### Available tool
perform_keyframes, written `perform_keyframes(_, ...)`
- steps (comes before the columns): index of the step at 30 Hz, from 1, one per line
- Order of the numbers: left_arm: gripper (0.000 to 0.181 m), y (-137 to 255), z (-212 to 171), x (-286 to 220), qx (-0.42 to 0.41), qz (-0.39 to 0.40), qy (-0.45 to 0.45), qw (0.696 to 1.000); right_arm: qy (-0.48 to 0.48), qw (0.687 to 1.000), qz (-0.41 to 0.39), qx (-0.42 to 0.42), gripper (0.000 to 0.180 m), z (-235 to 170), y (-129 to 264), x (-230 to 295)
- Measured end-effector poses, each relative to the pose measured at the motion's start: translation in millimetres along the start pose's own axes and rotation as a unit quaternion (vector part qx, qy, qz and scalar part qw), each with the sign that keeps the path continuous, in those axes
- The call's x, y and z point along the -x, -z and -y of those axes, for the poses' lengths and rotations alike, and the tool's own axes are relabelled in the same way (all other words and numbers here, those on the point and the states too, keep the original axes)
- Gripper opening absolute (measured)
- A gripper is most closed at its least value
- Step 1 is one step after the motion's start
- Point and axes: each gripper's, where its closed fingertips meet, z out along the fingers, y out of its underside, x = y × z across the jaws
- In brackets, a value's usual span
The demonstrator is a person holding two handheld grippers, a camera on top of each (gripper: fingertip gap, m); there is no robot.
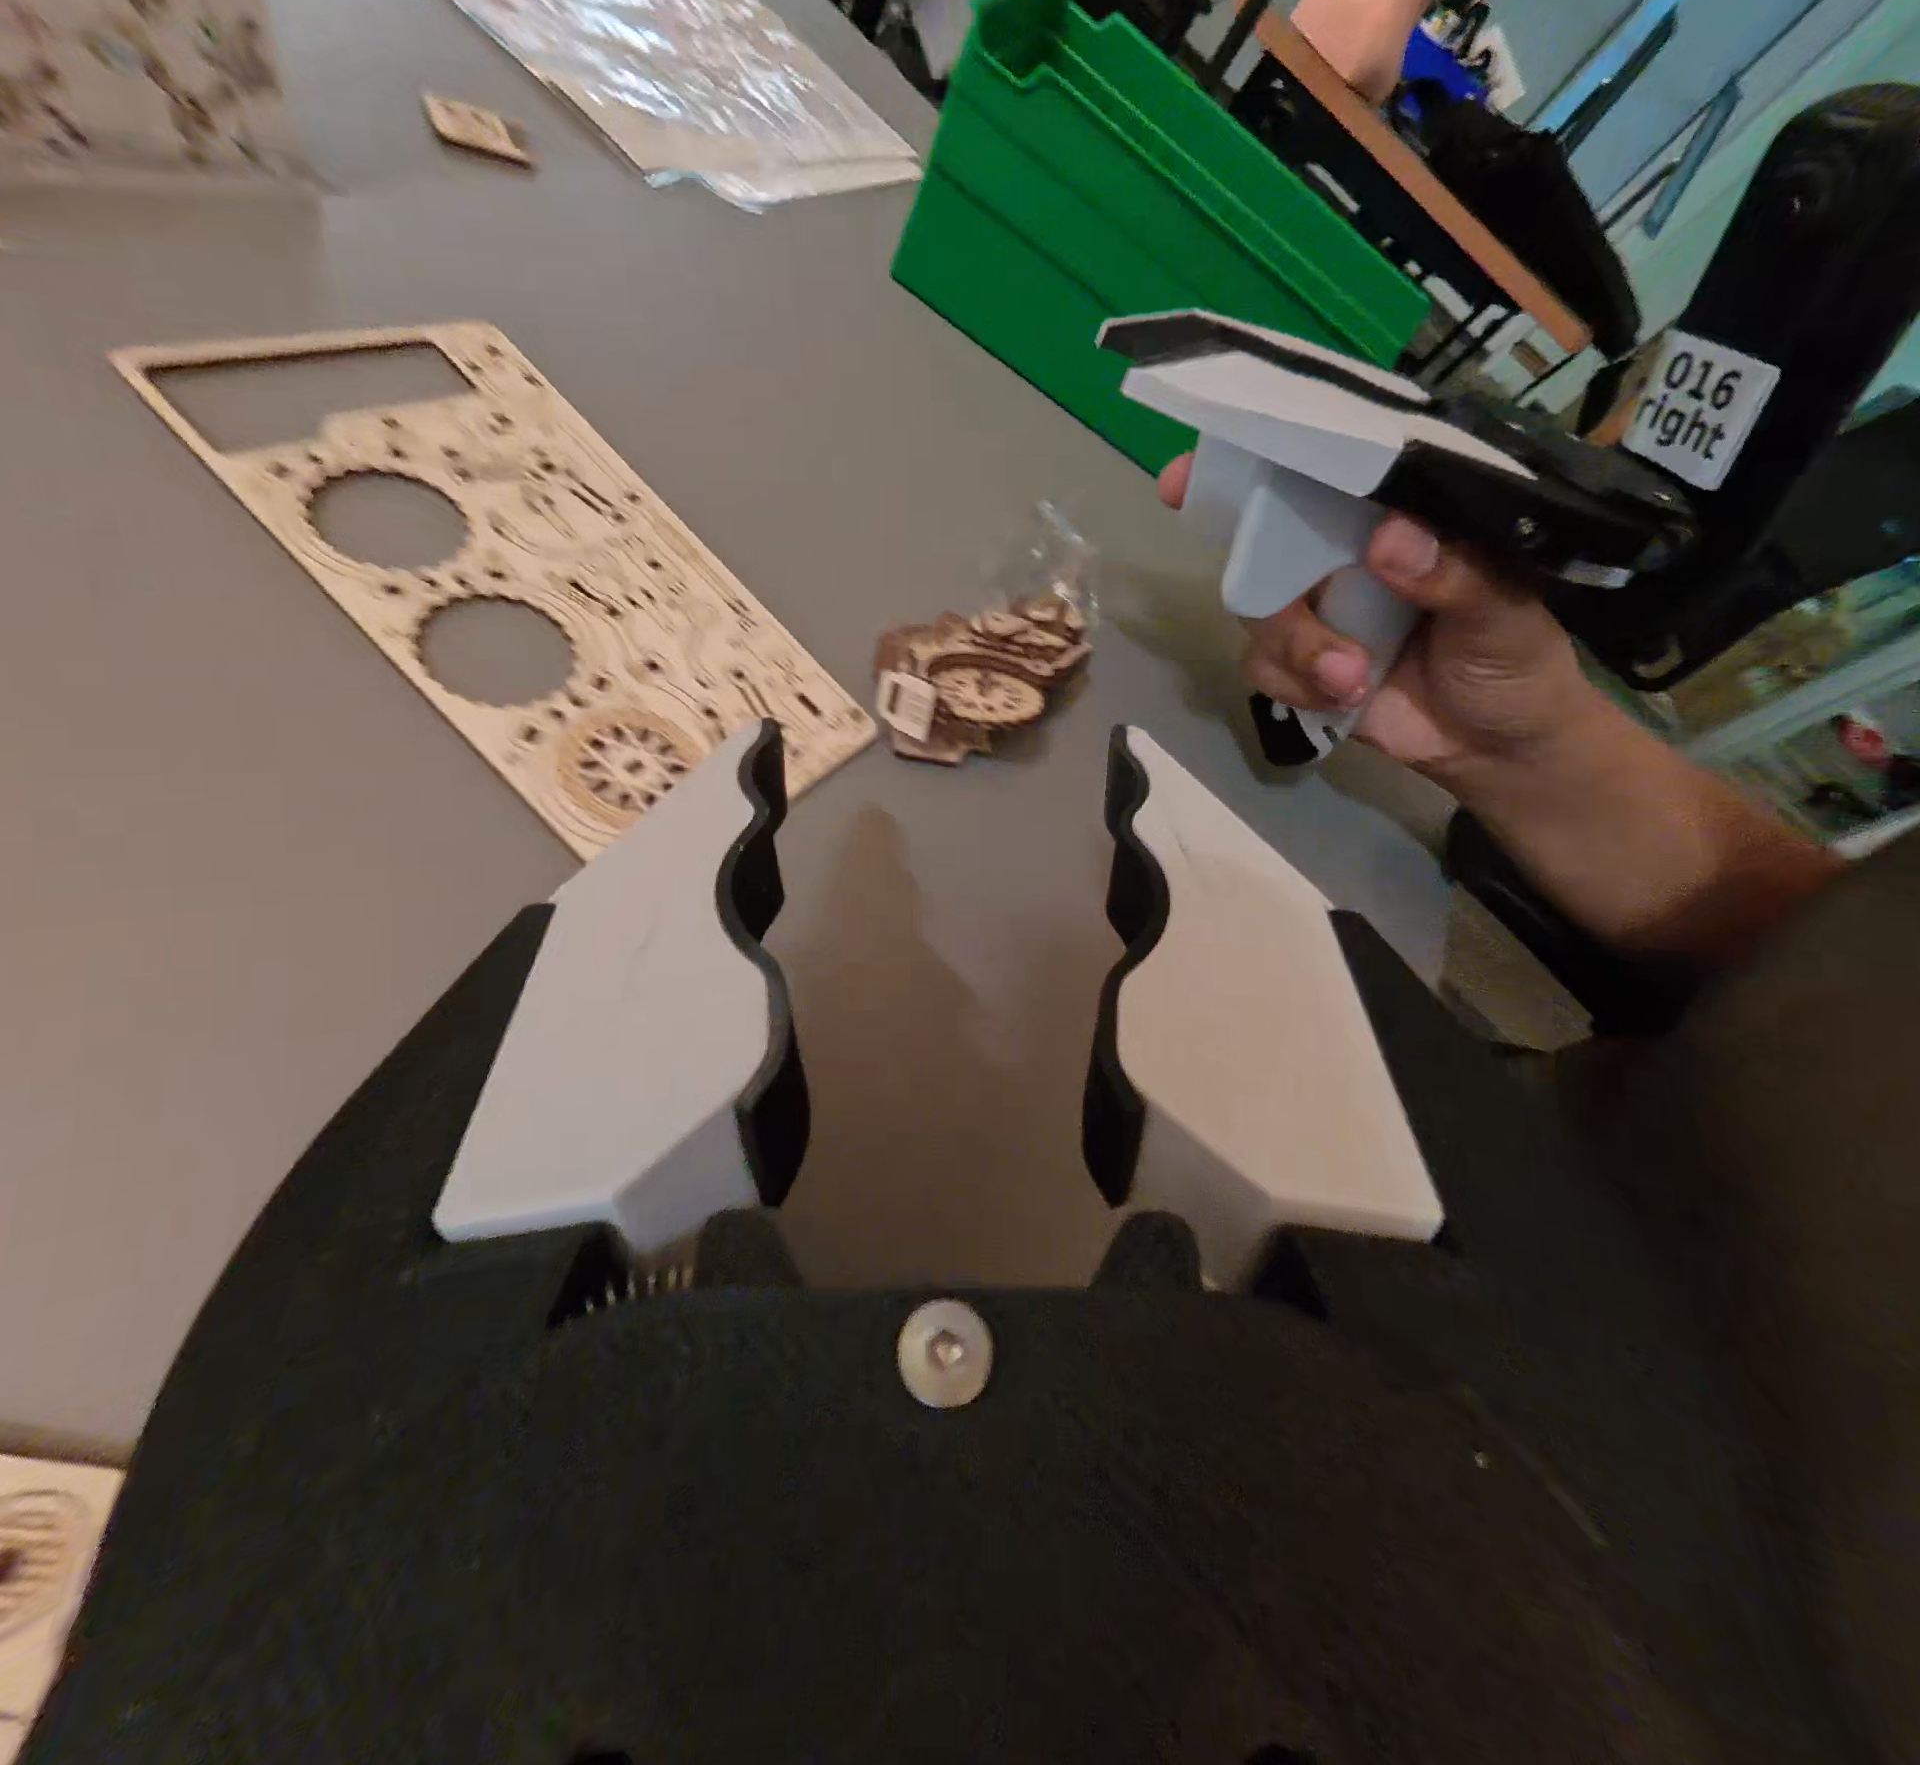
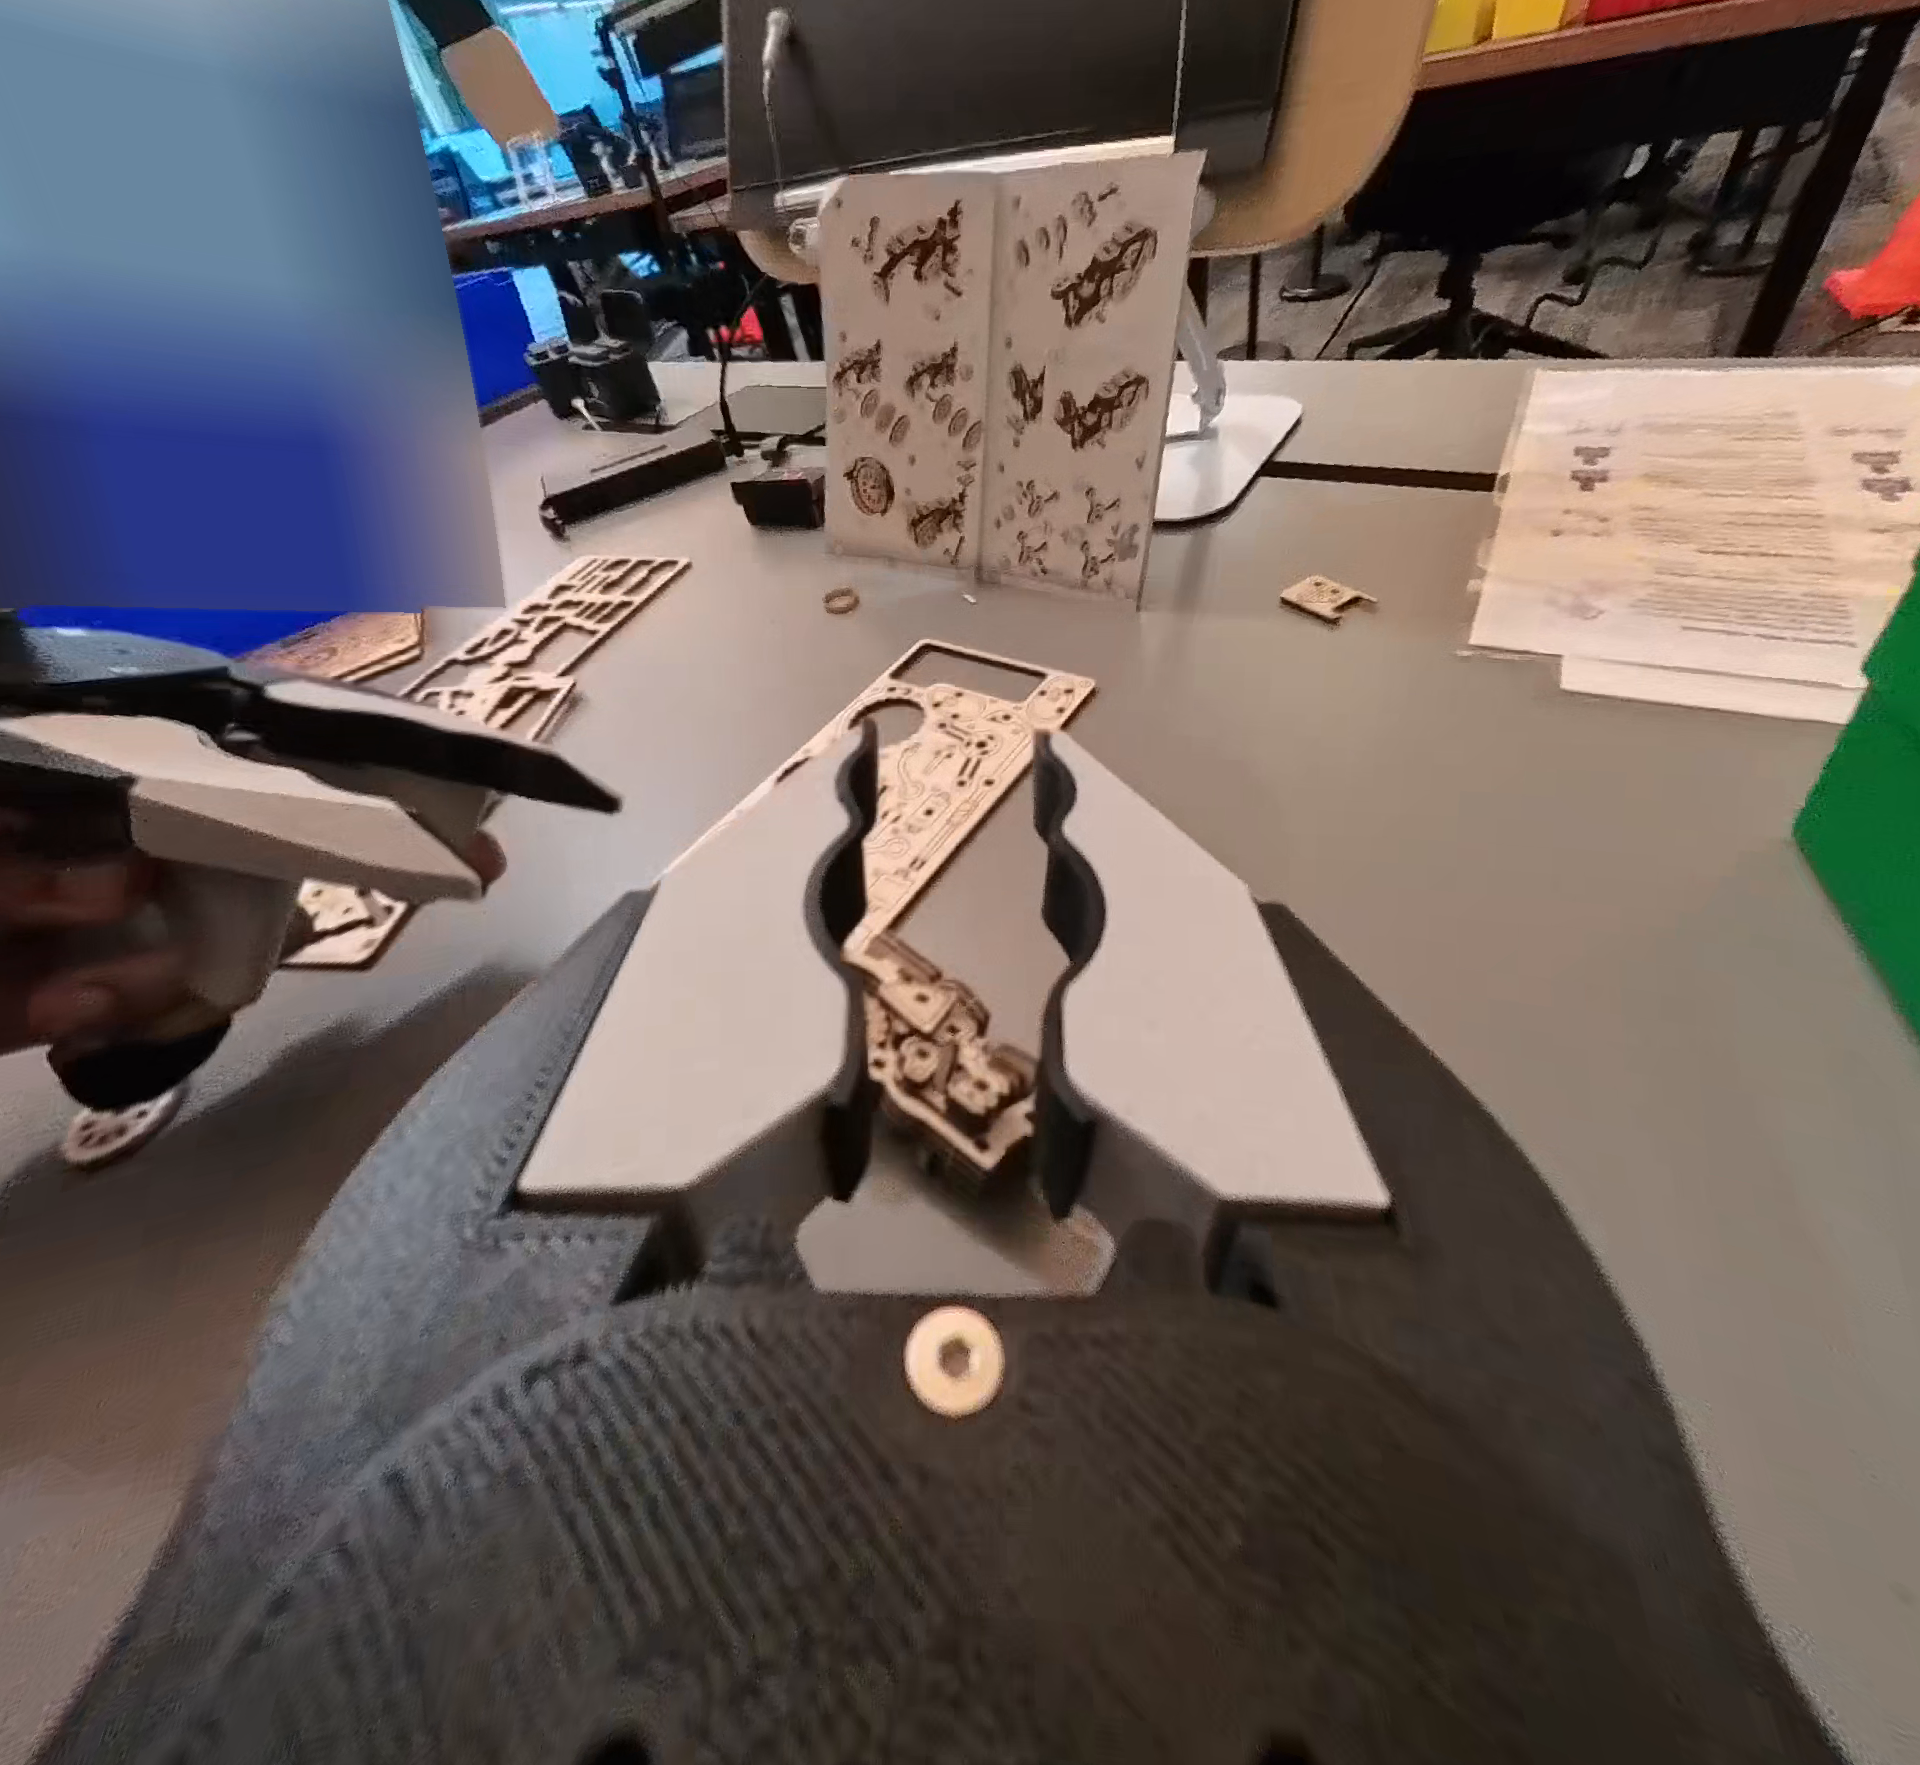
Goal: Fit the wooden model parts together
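The left gripper (image 1: pixel 940 749) is closest in the left wrist view. Its two fingers are spread wide, with only grey table (image 1: pixel 260 936) showing between them. Just past the tips sits the wooden model (image 1: pixel 977 676), partly built, with a small clear bag (image 1: pixel 1055 562) behind it. To its left lies one flat wooden sheet (image 1: pixel 488 572) with two round holes and one long hole. Only this view shows the model from the side, the hand (image 1: pixel 1455 666) on the right gripper (image 1: pixel 1127 359), and the whole green bin (image 1: pixel 1132 240).

In the right wrist view, the right gripper's fingers are spread too and hold nothing; the model lies on the table below, seen through the gap. Only here do you see another cut-out sheet (image 2: pixel 561 635), one standing picture booklet (image 2: pixel 1003 375) and one small ring (image 2: pixel 840 599).
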Motion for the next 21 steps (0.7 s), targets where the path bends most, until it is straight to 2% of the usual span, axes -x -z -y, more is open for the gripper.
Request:
perform_keyframes(6,0.064,-4,14,20,-0.027,0.031,-0.021,0.999,0.047,0.999,-0.009,0.003,0.026,2,-11,-16)
perform_keyframes(9,0.067,-10,12,29,-0.020,0.045,-0.033,0.998,0.034,0.999,-0.021,-0.033,0.016,12,-12,-25)
perform_keyframes(14,0.069,-2,13,29,-0.041,0.060,-0.027,0.997,-0.008,0.999,-0.027,-0.028,0.022,7,-6,-34)
perform_keyframes(18,0.068,14,20,43,-0.061,0.109,-0.053,0.991,-0.013,0.999,-0.032,-0.009,0.024,-1,0,-32)
perform_keyframes(21,0.067,23,26,52,-0.083,0.119,-0.035,0.989,-0.011,0.999,-0.028,0.015,0.029,-14,3,-28)
